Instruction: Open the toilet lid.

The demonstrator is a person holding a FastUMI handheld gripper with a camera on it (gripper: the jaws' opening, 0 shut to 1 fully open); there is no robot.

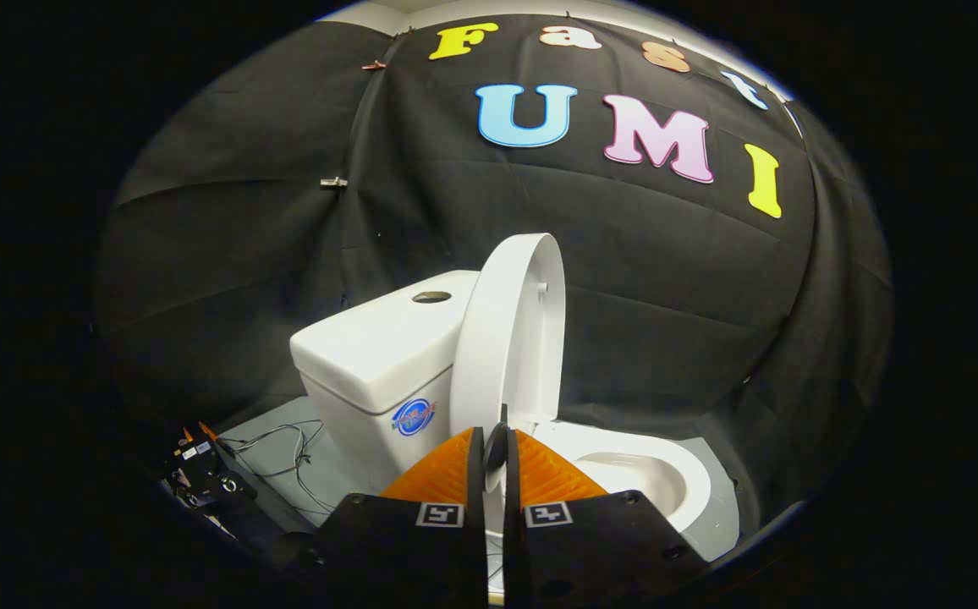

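The white toilet lid (497, 338) stands upright, tilted back toward the tank (370, 355), so the bowl (667, 482) lies uncovered to its right. My gripper (496, 444) is at the lid's lower near rim. Its fingers are drawn almost together, and a thin shadowed strip of that rim is pinched between the fingertips (455, 474). The rest of the lid rises just beyond and above the fingers.
A round flush-button hole (431, 297) sits on top of the tank. Loose cables (290, 457) and a small dark device (201, 474) lie on the grey floor mat (286, 423) to the left of the toilet. Black cloth walls close in behind and on both sides.
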